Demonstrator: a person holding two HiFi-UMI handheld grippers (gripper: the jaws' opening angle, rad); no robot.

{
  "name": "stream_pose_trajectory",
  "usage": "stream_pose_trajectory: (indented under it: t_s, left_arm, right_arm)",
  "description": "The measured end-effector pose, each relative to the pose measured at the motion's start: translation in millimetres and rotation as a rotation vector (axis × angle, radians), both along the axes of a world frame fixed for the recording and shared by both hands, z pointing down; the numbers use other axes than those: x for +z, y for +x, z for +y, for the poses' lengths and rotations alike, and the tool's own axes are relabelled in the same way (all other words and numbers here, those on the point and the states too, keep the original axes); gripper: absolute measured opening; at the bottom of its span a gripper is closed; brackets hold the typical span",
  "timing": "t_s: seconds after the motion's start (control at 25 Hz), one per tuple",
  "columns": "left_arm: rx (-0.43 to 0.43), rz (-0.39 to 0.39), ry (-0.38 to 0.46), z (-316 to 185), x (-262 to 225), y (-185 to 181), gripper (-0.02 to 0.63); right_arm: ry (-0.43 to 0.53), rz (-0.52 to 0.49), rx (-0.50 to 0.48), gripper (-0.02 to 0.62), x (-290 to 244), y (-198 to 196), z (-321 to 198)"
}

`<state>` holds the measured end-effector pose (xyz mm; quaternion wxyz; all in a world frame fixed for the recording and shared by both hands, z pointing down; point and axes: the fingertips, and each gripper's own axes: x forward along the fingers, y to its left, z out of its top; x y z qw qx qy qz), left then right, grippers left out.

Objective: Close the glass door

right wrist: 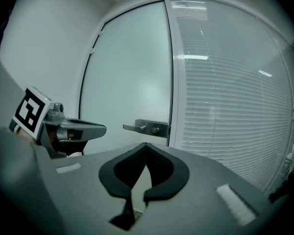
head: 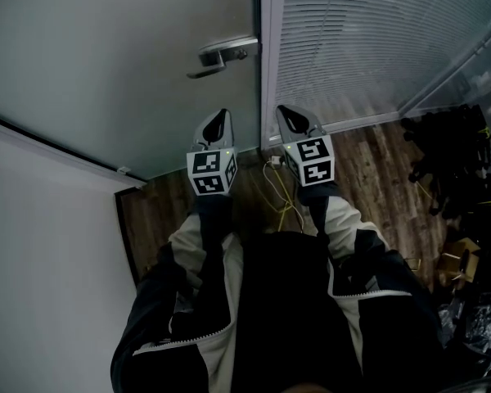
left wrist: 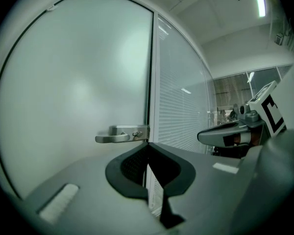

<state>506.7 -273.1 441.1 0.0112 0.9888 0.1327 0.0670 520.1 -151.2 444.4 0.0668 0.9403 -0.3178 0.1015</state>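
The frosted glass door [head: 106, 47] stands ahead at your left, its edge against the frame, with the lever handle [head: 221, 56] near that edge. Your left gripper [head: 220, 117] points below the handle, jaws together and holding nothing. Your right gripper [head: 288, 113], alongside it, is likewise closed and empty, facing the blinds panel [head: 376, 39].

1. The person wears a dark jacket [head: 286, 318] with a pale-edged zip; its sleeves [head: 344, 219] have pale panels.
2. The left gripper [head: 219, 119] and right gripper [head: 288, 117] have grey shells and dark fingers [left wrist: 132, 168].
3. Each carries a white cube [head: 211, 173] with black square markers.
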Motion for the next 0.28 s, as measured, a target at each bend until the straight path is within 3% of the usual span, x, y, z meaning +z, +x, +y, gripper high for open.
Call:
stream_pose_trajectory:
  t_s: [0.28]
  left_arm:
    - [-0.006, 0.007, 0.006, -3.7, 3.0, -3.3, 0.003]
  right_arm:
    - [-0.008, 0.002, -0.021, 0.002, 5.9, -1.6, -6.9]
